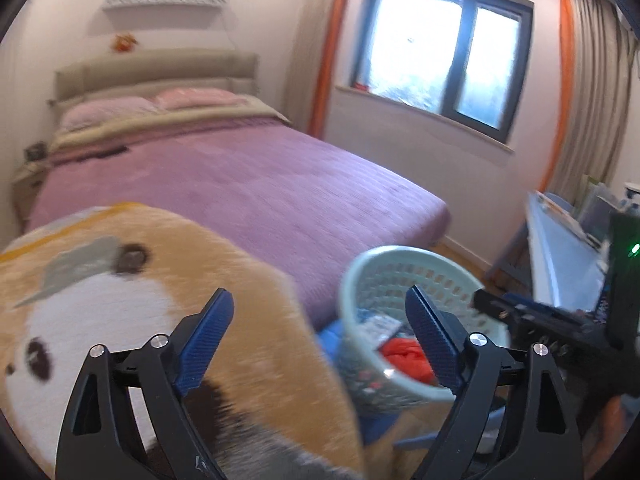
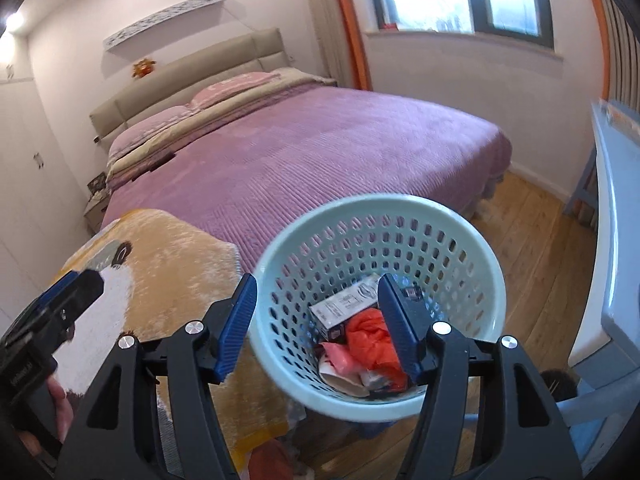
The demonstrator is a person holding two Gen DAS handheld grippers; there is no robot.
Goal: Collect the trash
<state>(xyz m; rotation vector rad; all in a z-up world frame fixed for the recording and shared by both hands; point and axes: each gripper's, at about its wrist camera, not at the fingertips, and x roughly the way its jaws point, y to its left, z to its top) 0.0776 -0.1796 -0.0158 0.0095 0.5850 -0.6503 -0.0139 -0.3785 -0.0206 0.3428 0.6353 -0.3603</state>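
A pale green perforated basket stands at the foot of the bed and holds trash: a small carton, a red plastic bag and other scraps. It also shows in the left wrist view. My right gripper is open and empty, its jaws wide apart over the basket's near rim. My left gripper is open and empty, above an orange and white plush blanket, left of the basket. The right gripper's body shows at the right in the left wrist view.
A bed with a purple cover fills the middle. The plush blanket lies on its near corner. A pale blue desk stands at the right. Loose items lie on the wooden floor below the basket.
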